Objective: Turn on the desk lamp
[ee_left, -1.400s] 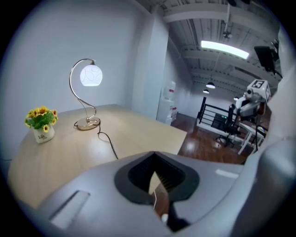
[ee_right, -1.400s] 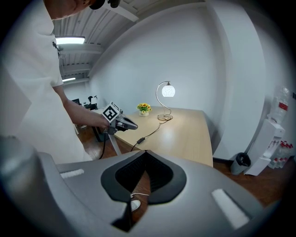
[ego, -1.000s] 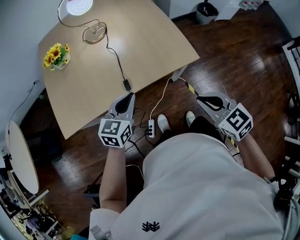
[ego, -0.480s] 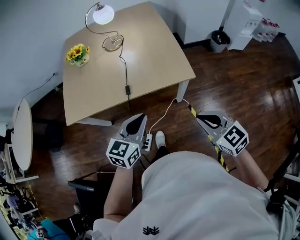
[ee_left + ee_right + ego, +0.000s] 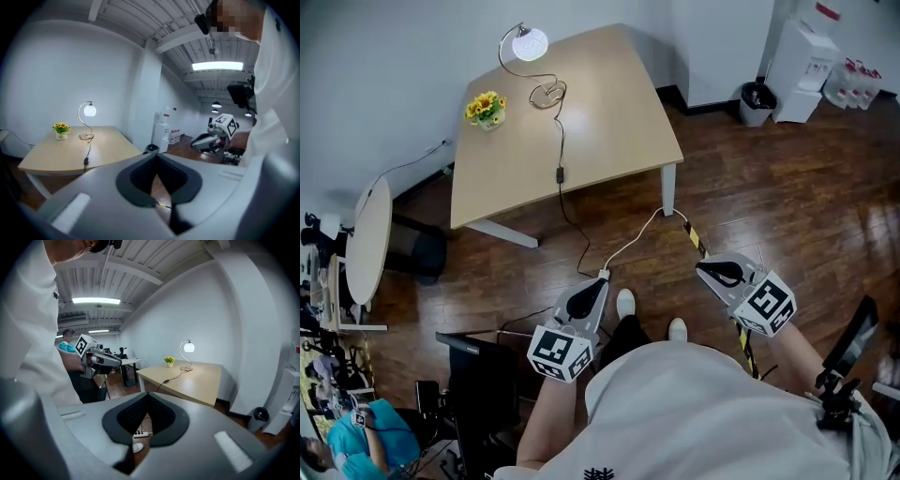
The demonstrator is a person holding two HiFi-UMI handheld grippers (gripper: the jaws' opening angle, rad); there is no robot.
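Observation:
The desk lamp (image 5: 530, 44) glows at the far corner of the wooden table (image 5: 600, 112); its round base (image 5: 548, 92) rests beside it. The lamp's black cord runs across the tabletop through an inline switch (image 5: 560, 174) and drops to a power strip (image 5: 603, 275) on the floor. The lit lamp (image 5: 87, 110) also shows far off in the left gripper view, and the lamp (image 5: 188, 347) in the right gripper view. My left gripper (image 5: 600, 284) and right gripper (image 5: 700, 267) hang over the floor, well short of the table, both shut and holding nothing.
A small pot of yellow flowers (image 5: 487, 108) stands near the lamp. A round white table (image 5: 366, 246) is at the left and a black chair (image 5: 478, 375) at my lower left. A bin (image 5: 757, 101) and white cabinet (image 5: 802, 61) stand at back right. Striped tape (image 5: 695, 240) marks the floor.
The person has backed away from the table, so the table and lamp sit farther off. Both grippers have drawn back over the floor. The lamp stays lit throughout.

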